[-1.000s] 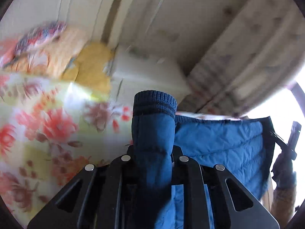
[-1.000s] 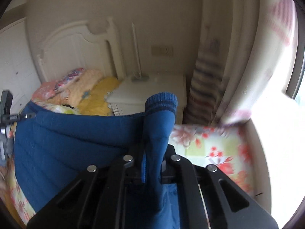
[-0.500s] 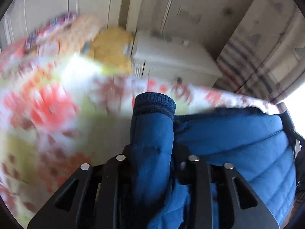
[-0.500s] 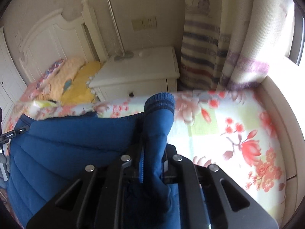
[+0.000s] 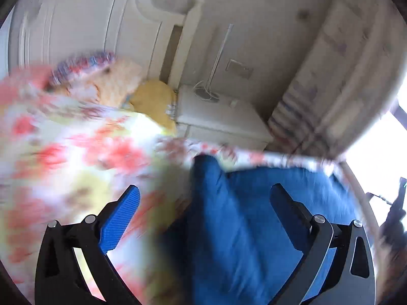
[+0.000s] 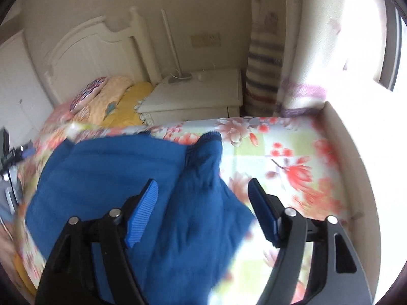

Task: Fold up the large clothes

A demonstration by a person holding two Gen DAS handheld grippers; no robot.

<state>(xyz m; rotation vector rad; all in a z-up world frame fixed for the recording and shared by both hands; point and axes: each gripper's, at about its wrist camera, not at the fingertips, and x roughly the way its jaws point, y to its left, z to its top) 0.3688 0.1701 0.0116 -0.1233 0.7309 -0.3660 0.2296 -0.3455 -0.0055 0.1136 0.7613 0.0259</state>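
Note:
A blue quilted jacket (image 6: 106,172) lies on the floral bedsheet (image 6: 292,157). In the left wrist view its sleeve (image 5: 216,216) runs between the fingers of my left gripper (image 5: 203,198), which is open and not clamping it. In the right wrist view the other sleeve with its ribbed cuff (image 6: 208,139) lies between the fingers of my right gripper (image 6: 203,193), which is also open. The left view is blurred by motion.
A white nightstand (image 6: 198,94) stands beyond the bed's far edge, with a white headboard (image 6: 96,50) and pillows (image 6: 114,96) to the left. A striped curtain (image 6: 264,71) and bright window are at the right. The other gripper (image 6: 7,147) shows at the left edge.
Both grippers have opened and let go of the jacket sleeves. The jacket has dropped onto the bedsheet, and both grippers have pulled back from the cuffs.

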